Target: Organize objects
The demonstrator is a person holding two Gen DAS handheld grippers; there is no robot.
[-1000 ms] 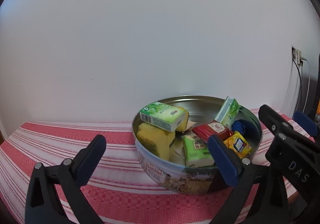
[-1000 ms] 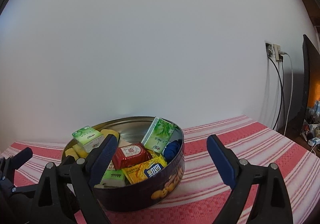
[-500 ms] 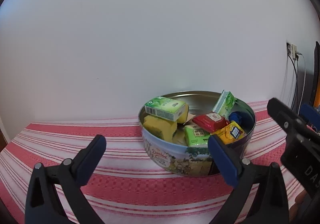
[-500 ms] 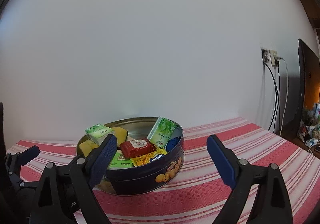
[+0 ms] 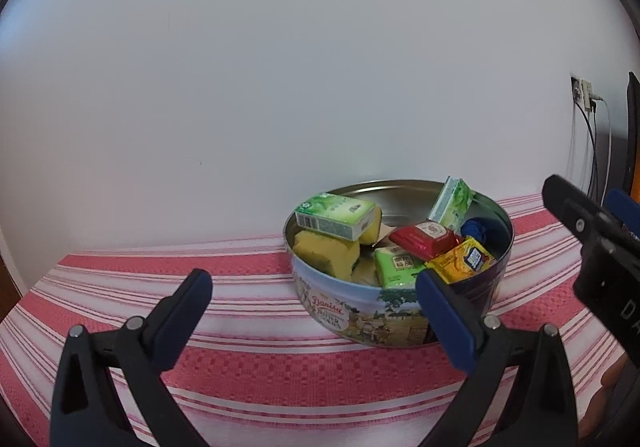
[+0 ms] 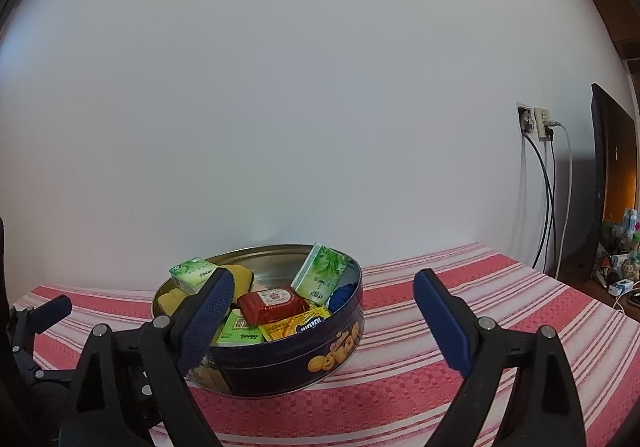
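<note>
A round cookie tin (image 5: pixel 360 321) (image 6: pixel 304 361) stands on the red-striped tablecloth and holds several items: a green box (image 5: pixel 334 216) on yellow sponges (image 5: pixel 326 253), a red packet (image 5: pixel 422 238) (image 6: pixel 270 302), a yellow packet (image 5: pixel 460 261) (image 6: pixel 294 321), green tissue packs (image 5: pixel 452 203) (image 6: pixel 322 275) and a blue thing (image 5: pixel 480 229). My left gripper (image 5: pixel 314 313) is open and empty, in front of the tin and to its left. My right gripper (image 6: pixel 320 321) is open and empty, in front of the tin; it also shows at the right of the left wrist view (image 5: pixel 600 247).
The striped tablecloth (image 6: pixel 500 287) covers the table up to a white wall. Wall sockets with hanging cables (image 6: pixel 538 123) and a dark panel (image 6: pixel 612 175) are at the right. Cluttered small items (image 6: pixel 624 267) lie beyond the table's right edge.
Both grippers have drawn back from the tin, which now looks smaller and farther away. Both stay open and empty.
</note>
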